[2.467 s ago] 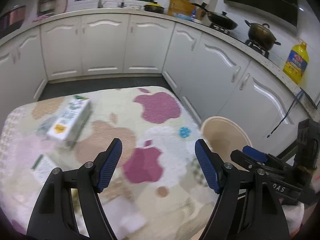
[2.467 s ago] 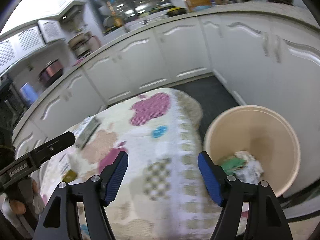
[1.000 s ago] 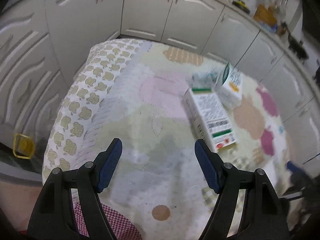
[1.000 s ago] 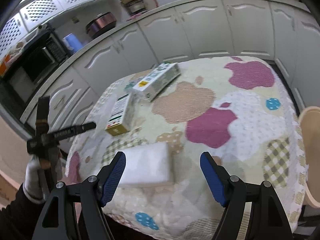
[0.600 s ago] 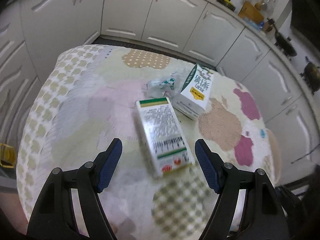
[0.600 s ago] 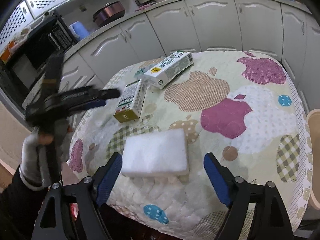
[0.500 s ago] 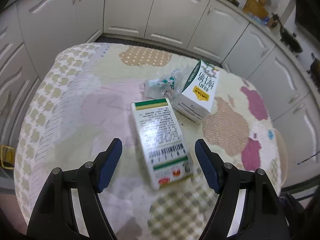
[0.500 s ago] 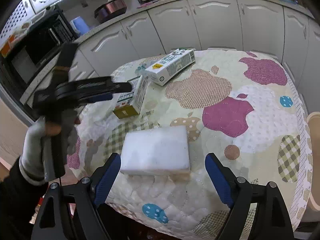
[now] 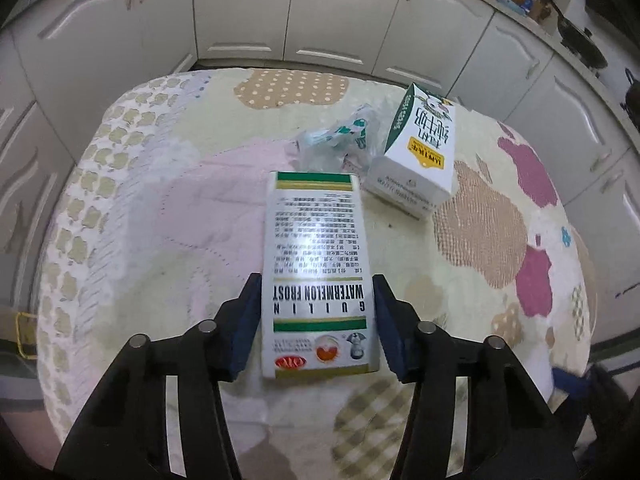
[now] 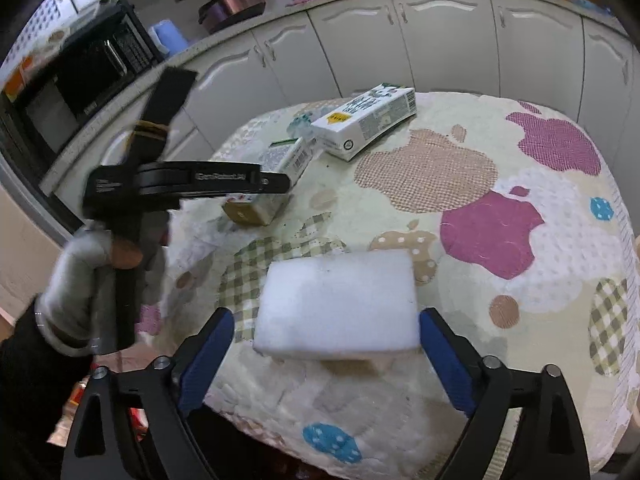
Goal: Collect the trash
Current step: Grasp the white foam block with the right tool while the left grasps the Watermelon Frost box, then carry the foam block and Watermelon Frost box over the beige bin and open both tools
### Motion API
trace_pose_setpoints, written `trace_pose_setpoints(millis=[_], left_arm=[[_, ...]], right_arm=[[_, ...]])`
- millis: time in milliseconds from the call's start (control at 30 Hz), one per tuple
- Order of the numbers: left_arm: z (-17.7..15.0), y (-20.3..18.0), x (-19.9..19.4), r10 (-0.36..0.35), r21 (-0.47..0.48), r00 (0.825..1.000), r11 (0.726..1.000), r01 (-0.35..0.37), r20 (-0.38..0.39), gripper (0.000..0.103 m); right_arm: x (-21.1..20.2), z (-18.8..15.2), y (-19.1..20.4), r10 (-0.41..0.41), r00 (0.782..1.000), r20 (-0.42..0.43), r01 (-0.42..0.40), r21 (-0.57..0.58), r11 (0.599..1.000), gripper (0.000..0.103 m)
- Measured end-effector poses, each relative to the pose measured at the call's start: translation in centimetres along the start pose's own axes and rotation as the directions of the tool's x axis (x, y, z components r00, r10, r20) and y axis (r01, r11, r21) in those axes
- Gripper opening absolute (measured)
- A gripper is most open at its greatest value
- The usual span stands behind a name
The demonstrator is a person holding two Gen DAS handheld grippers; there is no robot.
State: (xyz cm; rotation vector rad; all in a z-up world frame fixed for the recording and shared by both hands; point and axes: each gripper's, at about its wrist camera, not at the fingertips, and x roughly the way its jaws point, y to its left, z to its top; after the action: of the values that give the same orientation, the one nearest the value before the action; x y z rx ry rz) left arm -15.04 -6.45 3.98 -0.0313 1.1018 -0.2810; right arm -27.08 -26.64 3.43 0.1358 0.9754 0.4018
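Glossy cardboard box [image 9: 318, 264] on quilted cloth tablecloth [image 9: 160, 216]; matt white foam block [image 10: 338, 306].
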Motion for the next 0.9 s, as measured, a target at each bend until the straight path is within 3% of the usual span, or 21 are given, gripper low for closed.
trace_pose_setpoints(millis=[200,300,433,600,900], left_arm=[[-0.7,0.3,-0.4,-0.018,0.003,1.000,1.000,0.018,0.008,0.050],[-0.8,0.3,-0.5,-0.030,0.004,1.000,1.000,0.030,0.009,0.050],[-1.1,0.5,-1.4,-0.064,0.000,0.998,0.998,0.064,0.017,0.049],[-1.4,-0.2,-3.6,-0.098,0.017,0.993,0.995,0.098,0.058,0.049],[-1.9,-4.1,-5.6,-0.141,0.089,0.987,0.987,0.134,0.073,0.049]], right_arm=[[2.1,0.2,1.4,-0.100,0.995,-0.025,0.098,-0.056,0.994,0.096],[2.9,0.0,0.7,-0.101,0.994,-0.050,0.099,-0.043,0.994,0.087],[1.1,-0.1,-0.1,-0.045,0.999,0.013,0.045,-0.021,0.999,0.086],[-1.8,0.9,-0.6,-0.055,0.993,0.104,0.058,-0.023,0.998,0.087],[-4.7,1.5,-2.9,-0.101,0.980,0.171,0.095,0.042,0.995,0.087]])
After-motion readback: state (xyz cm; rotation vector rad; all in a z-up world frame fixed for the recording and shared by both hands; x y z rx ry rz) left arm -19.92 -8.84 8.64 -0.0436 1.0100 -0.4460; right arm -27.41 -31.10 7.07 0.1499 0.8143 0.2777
